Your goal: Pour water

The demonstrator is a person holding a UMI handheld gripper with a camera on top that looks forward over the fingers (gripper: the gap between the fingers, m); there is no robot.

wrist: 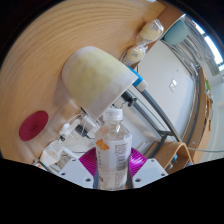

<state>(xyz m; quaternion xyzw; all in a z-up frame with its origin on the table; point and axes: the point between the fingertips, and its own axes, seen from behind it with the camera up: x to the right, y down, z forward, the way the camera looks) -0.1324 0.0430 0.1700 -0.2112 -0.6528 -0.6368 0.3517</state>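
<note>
I had the gripper (113, 163) closed around a clear plastic water bottle (113, 148), which stood upright between the two fingers. The magenta pads (89, 160) showed on either side of its body and seemed pressed against it — I saw no gap at either flank. The bottle was ribbed and see-through, with a pale screw cap (114, 114) on top and a label banded around its lower half; the print was too small for me to read.

Just beyond the bottle, a large cup (98, 73) lay tilted, its wide mouth turned away and its rounded, matte, cream-yellow wall facing me. It looked smooth and slightly chalky, more like ceramic or thick plastic than glass, though I could not say which. Its lower edge sat close behind the bottle's cap.

Everything rested on a light wooden table (50, 40) with a soft, streaked grain. Off to the left of the bottle lay a flat round magenta disc (33, 125) — thin, matte, well apart from the cup. Between the disc and the bottle were small white fittings whose shape I could not make out. Farther off, past the cup, sat a small cluttered heap of pale objects (146, 35) near the table's far edge.
</note>
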